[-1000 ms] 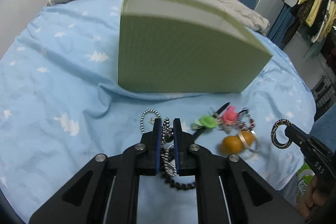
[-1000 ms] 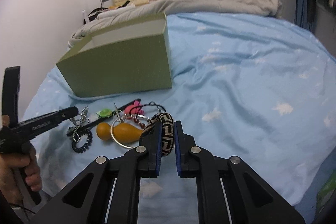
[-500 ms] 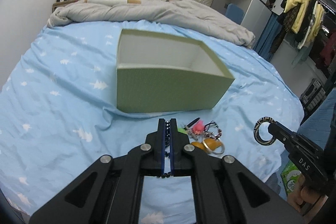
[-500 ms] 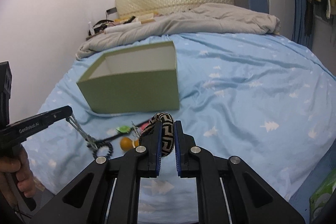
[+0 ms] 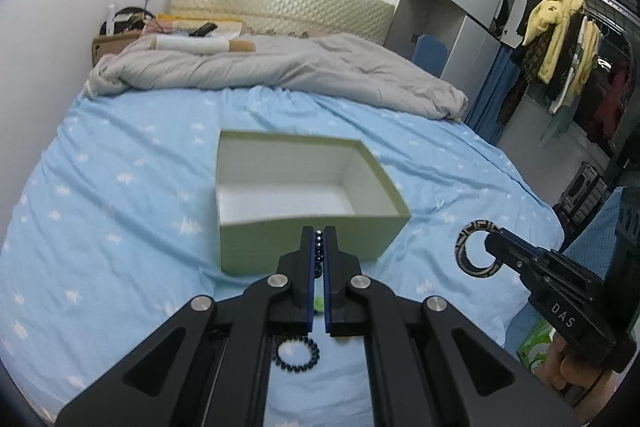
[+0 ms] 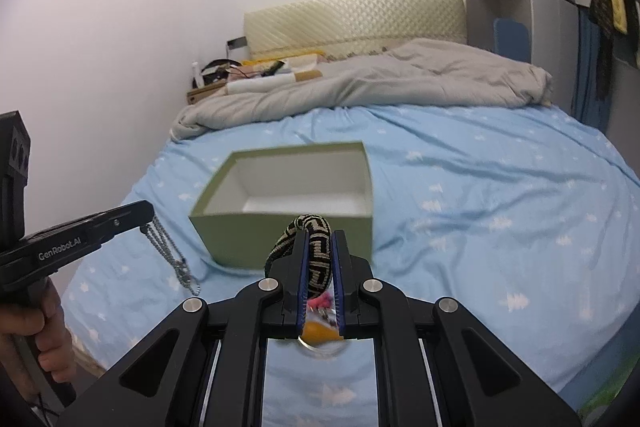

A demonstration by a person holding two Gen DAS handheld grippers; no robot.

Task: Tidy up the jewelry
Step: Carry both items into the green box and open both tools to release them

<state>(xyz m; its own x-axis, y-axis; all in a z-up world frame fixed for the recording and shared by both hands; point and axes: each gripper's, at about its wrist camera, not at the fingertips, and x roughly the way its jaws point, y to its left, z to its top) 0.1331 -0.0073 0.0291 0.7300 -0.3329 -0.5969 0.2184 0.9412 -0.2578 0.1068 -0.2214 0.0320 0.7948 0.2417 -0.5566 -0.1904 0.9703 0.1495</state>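
A bed (image 5: 120, 211) with a blue, white-flecked sheet fills the room, and an open green box (image 5: 304, 239) sits in the middle of it, your landmark for everything here. Its white inside looks empty.

Your left gripper (image 5: 319, 247) is clenched on a bead chain (image 6: 170, 251), just in front of the box's near wall and above it; in the right wrist view the chain hangs slack from the tips, left of the box. Your right gripper (image 6: 319, 247) is clamped on a woven bangle (image 6: 316, 247), also just short of the near wall.

To drop the chain well, carry it over the near rim until the dangling end clears the wall, then lower it into the box before you let go, or the tail may catch on the rim and drag out. Take one hand at a time so the grippers do not crowd each other.

The chain is thin, silvery with dark beads, and limp. The bangle is a stiff ring, black with a tan geometric pattern. A black coil hair tie (image 5: 298, 357) and other trinkets lie on the sheet in front of the box.
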